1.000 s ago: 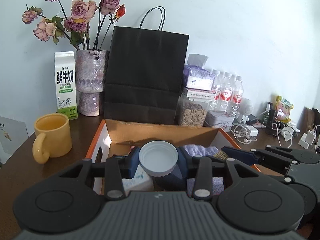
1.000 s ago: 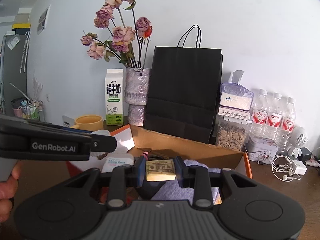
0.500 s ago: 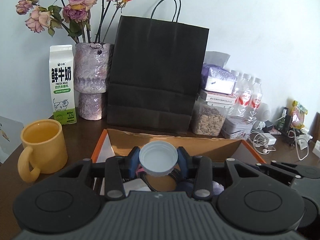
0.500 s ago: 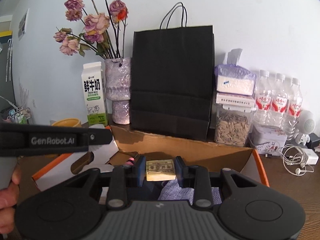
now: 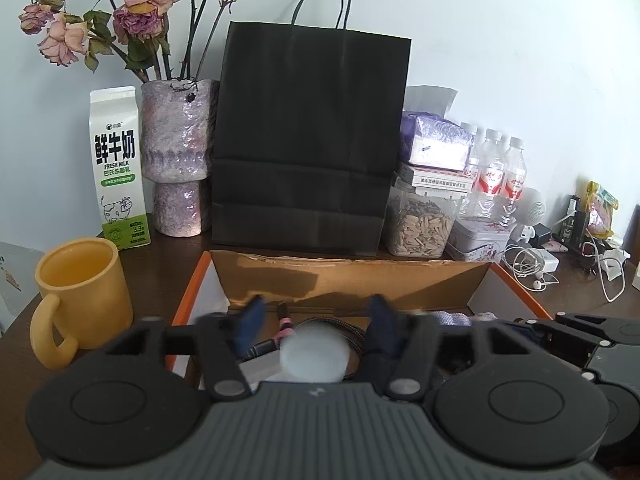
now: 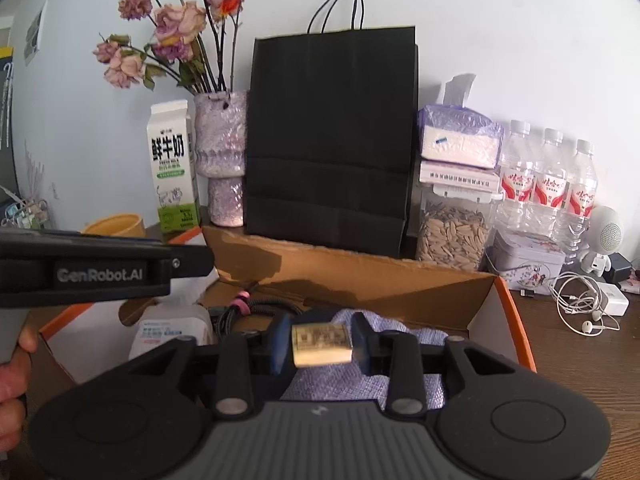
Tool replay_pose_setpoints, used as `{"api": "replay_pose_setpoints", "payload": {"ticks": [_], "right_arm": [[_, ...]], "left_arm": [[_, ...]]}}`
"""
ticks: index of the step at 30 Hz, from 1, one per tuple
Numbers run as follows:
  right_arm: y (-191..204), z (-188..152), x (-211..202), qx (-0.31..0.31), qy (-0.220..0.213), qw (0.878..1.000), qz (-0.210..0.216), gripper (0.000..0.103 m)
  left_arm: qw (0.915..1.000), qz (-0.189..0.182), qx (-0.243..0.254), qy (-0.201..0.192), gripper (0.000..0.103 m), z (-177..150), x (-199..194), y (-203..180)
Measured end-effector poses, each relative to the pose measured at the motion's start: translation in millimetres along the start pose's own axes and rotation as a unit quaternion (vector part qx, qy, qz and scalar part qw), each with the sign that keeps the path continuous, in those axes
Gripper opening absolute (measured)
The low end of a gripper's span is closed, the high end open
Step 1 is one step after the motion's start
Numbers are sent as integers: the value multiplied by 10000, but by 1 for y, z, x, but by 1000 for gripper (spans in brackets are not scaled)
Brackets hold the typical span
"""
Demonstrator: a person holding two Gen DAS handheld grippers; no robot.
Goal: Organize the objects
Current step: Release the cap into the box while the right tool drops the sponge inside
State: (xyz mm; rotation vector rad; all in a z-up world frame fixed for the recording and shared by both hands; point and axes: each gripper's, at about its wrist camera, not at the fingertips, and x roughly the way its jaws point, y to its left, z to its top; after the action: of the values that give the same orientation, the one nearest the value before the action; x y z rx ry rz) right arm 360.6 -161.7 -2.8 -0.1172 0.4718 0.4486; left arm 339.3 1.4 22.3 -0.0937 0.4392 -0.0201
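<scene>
An open cardboard box [image 5: 400,270] with an orange rim lies right below both grippers. My left gripper [image 5: 316,326] hangs over it with its jaws opening wide. A white bottle cap [image 5: 314,356], blurred, sits loose below the blue pads [image 5: 250,324] and touches neither. My right gripper [image 6: 321,342] is over the same box [image 6: 360,276], jaws opening. A small yellow block [image 6: 322,344] is tilted between its pads with thin gaps on both sides. Inside the box lie a purple cloth [image 6: 360,384], a braided black cable [image 6: 256,304] and a white pack [image 6: 172,328].
Left of the box stands a yellow mug [image 5: 80,280]. Along the wall behind are a milk carton [image 5: 120,168], a vase of dried roses [image 5: 176,160], a black paper bag [image 5: 312,140], a seed jar [image 5: 420,220], water bottles [image 5: 496,172] and earphones [image 5: 528,268]. A hand [image 6: 12,380] holds the left gripper.
Both grippers moved forward and a little down over the box. The left jaws spread and the white cap slipped out of them. The right jaws widened and the yellow block came loose and tilted.
</scene>
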Motion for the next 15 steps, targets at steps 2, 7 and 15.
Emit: {"api": "replay_pose_setpoints", "payload": {"ticks": [2,7,15], "right_arm": [[0,-1,1,8,22,10000,-68,94],[-2,-1,0,65,-8,9998,-194,103],[-1,-1,1,46,32,9998,-178,103]], "left_arm": [[9999,59,5,-81,101,0,-2,-1],[9998,161,-91,-72,103,1,-1,1],[9998,155,-109,-44,103,0,-1,1]]}}
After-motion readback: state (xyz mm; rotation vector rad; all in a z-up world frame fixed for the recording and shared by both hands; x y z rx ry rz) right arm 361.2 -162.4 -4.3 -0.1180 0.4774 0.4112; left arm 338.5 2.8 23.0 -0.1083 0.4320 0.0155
